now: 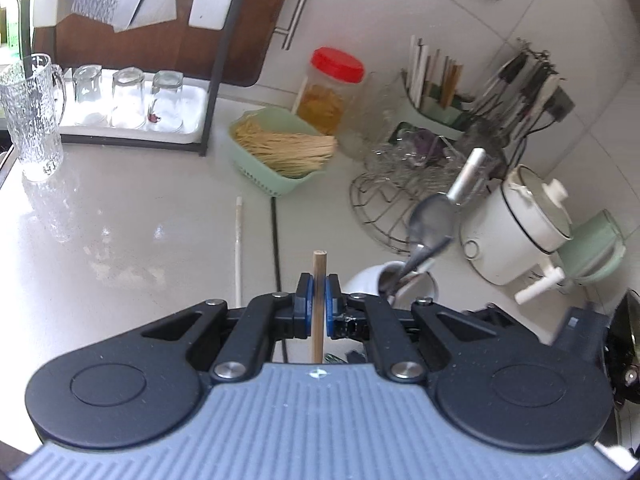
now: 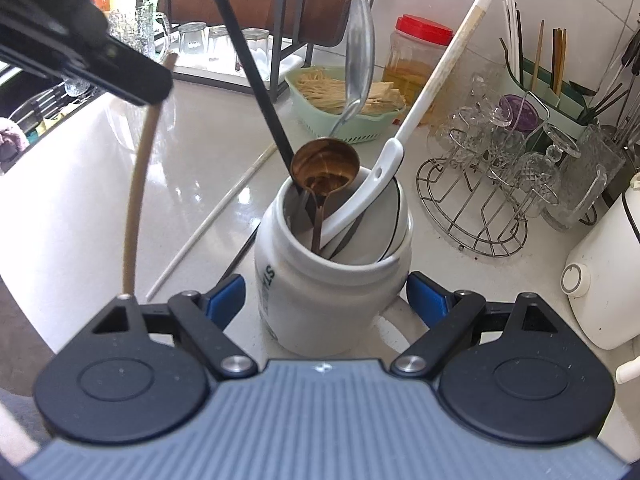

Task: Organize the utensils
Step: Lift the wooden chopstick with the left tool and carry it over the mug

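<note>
My left gripper (image 1: 318, 284) is shut on a wooden chopstick (image 1: 320, 264) that stands upright between its blue pads, lifted above the counter. The right wrist view shows that chopstick (image 2: 138, 184) hanging left of a white ceramic jar (image 2: 320, 288). My right gripper (image 2: 326, 296) is open, a blue pad close to each side of the jar, with a thin gap on the left. The jar holds a wooden spoon (image 2: 324, 164), a white ceramic spoon (image 2: 440, 64), a metal spoon (image 2: 360, 48) and a black chopstick (image 2: 248, 64). A white chopstick (image 1: 239, 248) and a black chopstick (image 1: 275, 240) lie on the counter.
A green basket of thin sticks (image 1: 280, 148) and a red-lidded jar (image 1: 336, 80) stand behind the white jar. A wire rack of glasses (image 2: 480, 200), a green utensil holder (image 2: 536, 76) and a white pot (image 1: 516, 224) are on the right. A glass pitcher (image 1: 32, 116) and a tray of glasses (image 1: 128, 96) are on the left.
</note>
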Demonstrator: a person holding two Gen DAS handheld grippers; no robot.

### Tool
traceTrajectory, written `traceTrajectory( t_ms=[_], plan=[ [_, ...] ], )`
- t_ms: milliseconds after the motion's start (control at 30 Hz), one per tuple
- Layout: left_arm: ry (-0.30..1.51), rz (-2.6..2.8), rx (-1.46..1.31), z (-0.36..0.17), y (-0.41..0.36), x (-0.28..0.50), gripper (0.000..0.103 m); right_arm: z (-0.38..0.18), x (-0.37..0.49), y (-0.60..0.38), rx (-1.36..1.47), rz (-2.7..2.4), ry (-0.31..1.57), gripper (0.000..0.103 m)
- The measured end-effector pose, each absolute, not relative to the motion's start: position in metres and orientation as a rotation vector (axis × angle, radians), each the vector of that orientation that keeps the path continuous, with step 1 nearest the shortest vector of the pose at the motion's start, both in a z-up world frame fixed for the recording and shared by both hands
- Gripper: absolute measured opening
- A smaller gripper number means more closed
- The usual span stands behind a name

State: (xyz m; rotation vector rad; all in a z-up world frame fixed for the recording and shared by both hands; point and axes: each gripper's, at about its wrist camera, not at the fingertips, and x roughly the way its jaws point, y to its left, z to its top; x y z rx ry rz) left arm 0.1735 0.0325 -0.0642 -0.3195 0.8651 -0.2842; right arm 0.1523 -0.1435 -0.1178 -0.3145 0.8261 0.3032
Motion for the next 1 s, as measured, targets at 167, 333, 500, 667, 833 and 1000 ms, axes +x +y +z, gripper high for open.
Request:
traceTrajectory(
  t_ms=[167, 333, 500, 667, 833, 1000],
  plan=[
    [0.852, -0.318, -0.313, -0.05, 0.031, 0.157, 0.007, -0.118, 0.151, -0.143, -0.308, 0.297, 0.823, 0.09],
    [0.848, -0.365, -0.279, -0.038, 0.024, 0.141, 0.007, -0.117, 0.151, -0.144, -0.299, 0.295, 0.82, 0.089],
    [0.844, -0.388, -0.254, -0.027, 0.018, 0.131, 0.007, -0.117, 0.151, -0.145, -0.288, 0.289, 0.813, 0.088],
    [0.838, -0.388, -0.237, -0.012, 0.023, 0.128, 0.007, -0.117, 0.15, -0.147, -0.282, 0.291, 0.807, 0.087],
    [0.807, -0.397, -0.204, 0.011, 0.027, 0.128, 0.007, -0.117, 0.15, -0.148, -0.285, 0.287, 0.8, 0.083],
    [0.785, -0.413, -0.179, 0.032, 0.027, 0.131, 0.007, -0.117, 0.15, -0.149, -0.285, 0.291, 0.794, 0.083]
  ],
)
